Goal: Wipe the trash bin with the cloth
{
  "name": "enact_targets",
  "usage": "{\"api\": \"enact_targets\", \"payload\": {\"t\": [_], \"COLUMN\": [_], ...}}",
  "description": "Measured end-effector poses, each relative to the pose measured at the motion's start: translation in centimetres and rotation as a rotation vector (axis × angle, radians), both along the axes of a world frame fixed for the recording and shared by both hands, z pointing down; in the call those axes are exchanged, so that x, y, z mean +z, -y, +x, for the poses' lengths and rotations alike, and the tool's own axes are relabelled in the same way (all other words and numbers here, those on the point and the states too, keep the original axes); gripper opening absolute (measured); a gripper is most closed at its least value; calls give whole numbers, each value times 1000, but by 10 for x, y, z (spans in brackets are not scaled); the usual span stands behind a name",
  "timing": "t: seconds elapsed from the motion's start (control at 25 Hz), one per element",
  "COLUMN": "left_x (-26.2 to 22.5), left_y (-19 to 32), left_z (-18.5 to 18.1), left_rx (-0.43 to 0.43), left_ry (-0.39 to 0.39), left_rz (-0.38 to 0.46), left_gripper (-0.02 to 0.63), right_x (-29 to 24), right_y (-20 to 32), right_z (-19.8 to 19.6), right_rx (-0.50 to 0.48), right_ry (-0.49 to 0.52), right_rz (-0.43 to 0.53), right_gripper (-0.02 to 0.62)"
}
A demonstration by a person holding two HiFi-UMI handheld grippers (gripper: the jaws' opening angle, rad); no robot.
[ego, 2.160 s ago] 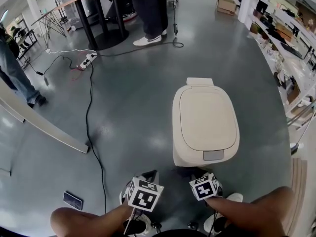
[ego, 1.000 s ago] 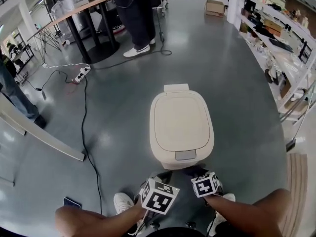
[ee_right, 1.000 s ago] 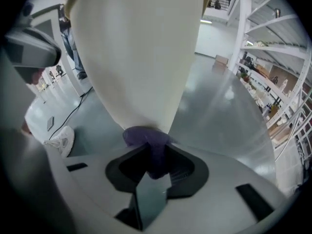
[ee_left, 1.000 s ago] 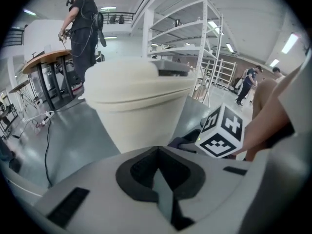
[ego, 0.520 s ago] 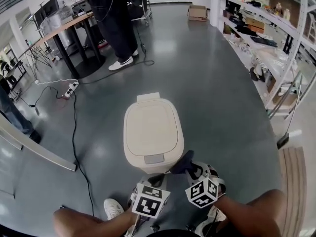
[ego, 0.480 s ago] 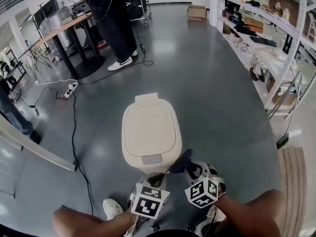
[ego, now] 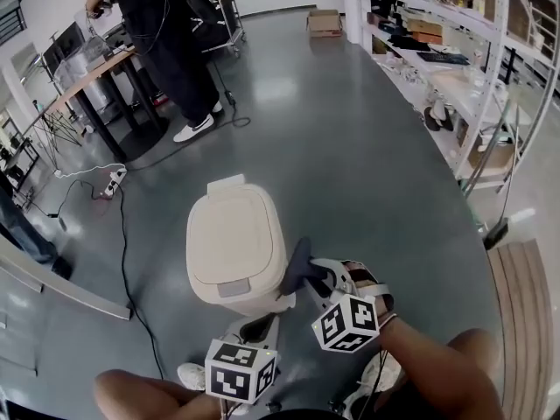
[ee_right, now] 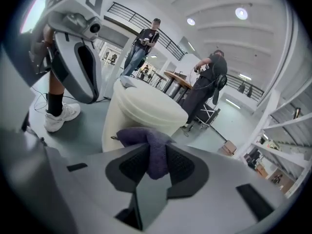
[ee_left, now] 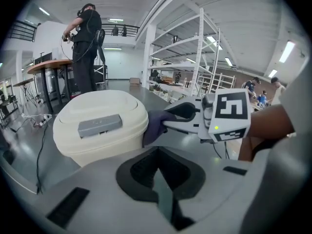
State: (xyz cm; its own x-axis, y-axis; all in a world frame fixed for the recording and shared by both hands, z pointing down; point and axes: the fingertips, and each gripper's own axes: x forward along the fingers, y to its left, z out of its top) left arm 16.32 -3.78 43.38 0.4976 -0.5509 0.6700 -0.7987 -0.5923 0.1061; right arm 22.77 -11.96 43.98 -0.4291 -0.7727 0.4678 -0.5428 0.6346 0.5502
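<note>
1. My right gripper (ego: 306, 276) is clenched on the purple cloth (ego: 296, 263). The cloth touches the right side of the cream trash bin (ego: 232, 239), just below the lid's edge.
2. My left gripper (ego: 259, 325) is closed on nothing, low near the bin's front.
3. The bin stands on the grey floor (ego: 367, 164), lid down.
</note>
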Motion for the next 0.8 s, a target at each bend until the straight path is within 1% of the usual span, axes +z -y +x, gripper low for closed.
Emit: {"api": "enact_targets", "payload": {"t": [0.08,0.2,0.36,0.56,0.68,0.8], "left_x": [3,4,6,10,13,22], "left_y": [-4,-2,-1,5,10,13], "left_z": [2,4,10,14,16,17], "left_rx": [8,18,39,76,93,108], "left_ry": [9,15,7,25,30,50], "left_rz": [3,20,20,48,50,43], "left_gripper": [0,0,0,0,0,0], "right_x": [-6,-6,1,17,22,28], "right_y": [3,10,18,22,25,29], "right_z": [-2,-8,-11,-16,-21,-22], "right_rx": [-19,-36,-11,-15,-16,-6], "right_ry": [-24,-44,-27,-56,-78,-84], "right_rz": [27,38,16,6,18,6], "right_gripper": [95,95,94,94,94,94]}}
